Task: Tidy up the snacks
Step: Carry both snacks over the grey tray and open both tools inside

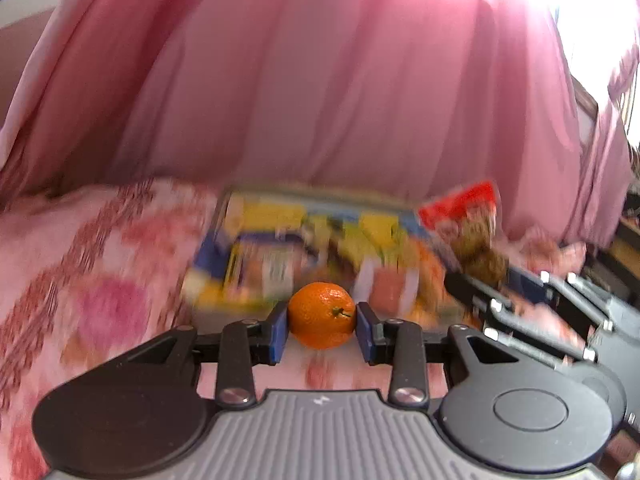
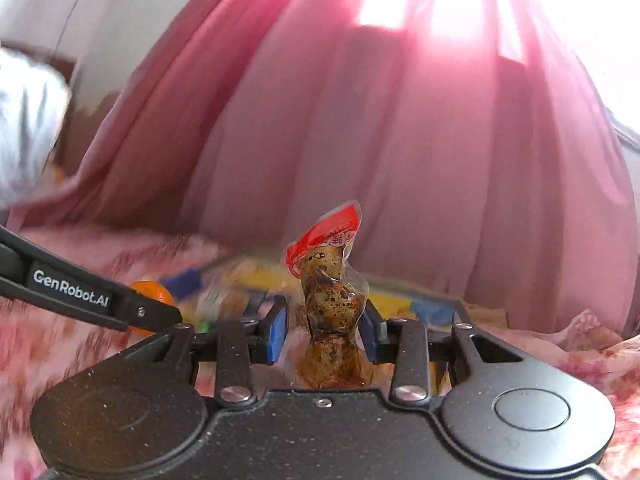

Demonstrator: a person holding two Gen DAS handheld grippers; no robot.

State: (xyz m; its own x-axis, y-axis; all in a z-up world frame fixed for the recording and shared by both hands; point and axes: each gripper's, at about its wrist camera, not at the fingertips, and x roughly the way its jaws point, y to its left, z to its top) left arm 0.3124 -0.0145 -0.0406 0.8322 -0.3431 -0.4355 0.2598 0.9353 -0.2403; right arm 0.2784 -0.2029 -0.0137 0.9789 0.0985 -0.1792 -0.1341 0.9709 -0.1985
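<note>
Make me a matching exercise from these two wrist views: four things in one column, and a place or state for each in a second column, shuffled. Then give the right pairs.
Things:
1. mandarin
2. packet of speckled eggs
3. pink curtain
4. colourful tray

Places or states:
A. hangs behind everything
B. clamped between the left gripper pads
C. lies on the patterned pink blanket, blurred
D. held upright in the right gripper

Pairs: 1-B, 2-D, 3-A, 4-C
</note>
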